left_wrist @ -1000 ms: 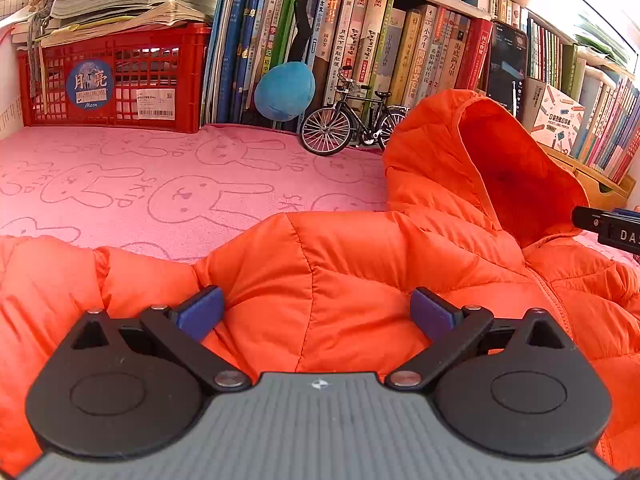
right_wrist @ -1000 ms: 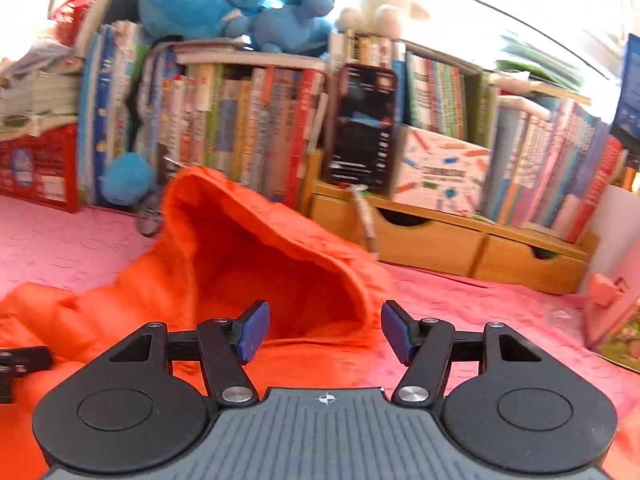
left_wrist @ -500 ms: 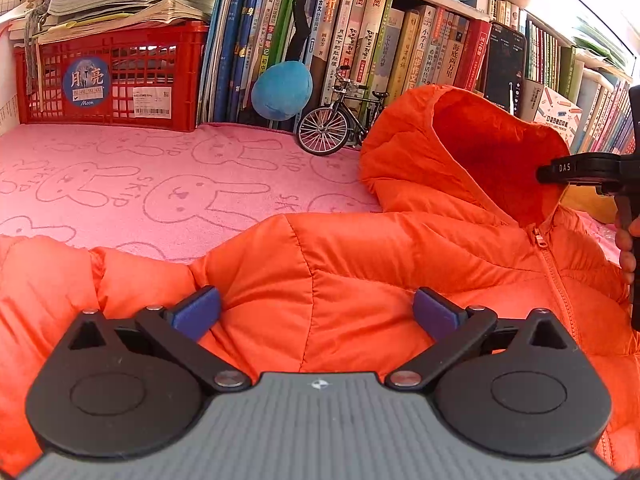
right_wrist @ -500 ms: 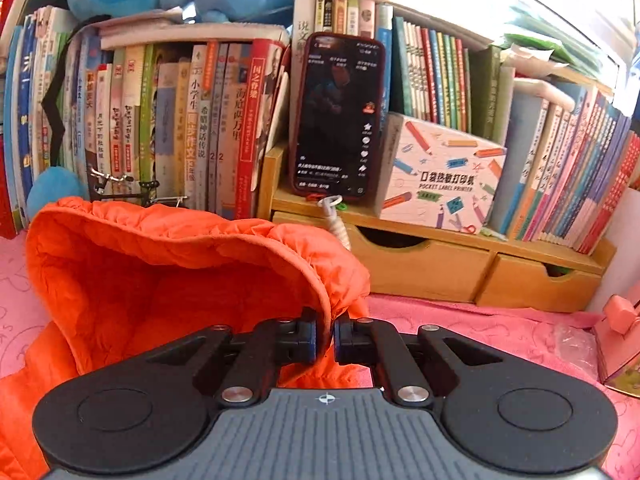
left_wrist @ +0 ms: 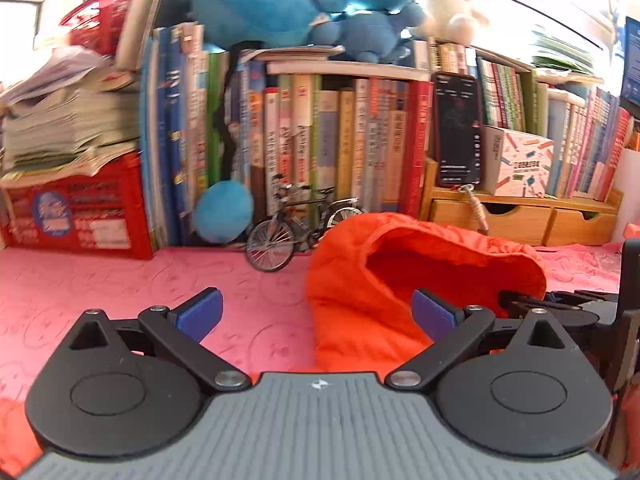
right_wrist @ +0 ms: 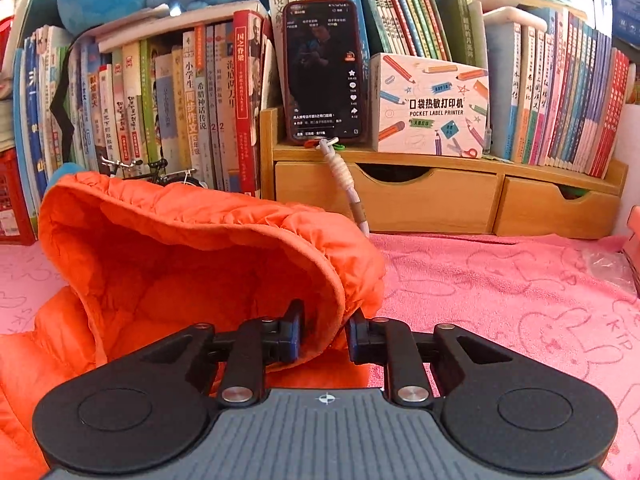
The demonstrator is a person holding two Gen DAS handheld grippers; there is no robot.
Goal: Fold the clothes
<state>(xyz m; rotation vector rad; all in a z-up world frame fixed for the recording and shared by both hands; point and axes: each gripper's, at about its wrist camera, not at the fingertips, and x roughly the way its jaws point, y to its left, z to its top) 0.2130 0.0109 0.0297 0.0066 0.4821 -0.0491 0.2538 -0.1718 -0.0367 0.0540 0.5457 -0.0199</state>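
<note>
Two grippers are in play over the pink bunny-print cloth [right_wrist: 500, 280], and the right gripper [right_wrist: 323, 334], low at the centre of its own view, has the gathered rim of the orange hood [right_wrist: 192, 248] between its pads, jaws nearly together and easing apart even so, with the fabric bunched in the narrow gap. In the left wrist view the left gripper [left_wrist: 316, 311] stands wide open at the bottom of the frame, blue pads [left_wrist: 200, 312] well apart, nothing between them but pink cloth and the near edge of the hood. The orange jacket [right_wrist: 36, 360] spills off toward the lower left of the right view, its hood standing up with the mouth toward the cameras, centre-right in the left view. Just behind it, a little model bicycle [left_wrist: 296, 236] and a blue ball [left_wrist: 224, 210] stand against the row of books [left_wrist: 320, 140]. Further right, a phone [right_wrist: 324, 72] leans upright on the wooden drawer unit [right_wrist: 440, 200], beside a label printer box [right_wrist: 432, 104]. Up top, blue plush toys [left_wrist: 288, 0].
</note>
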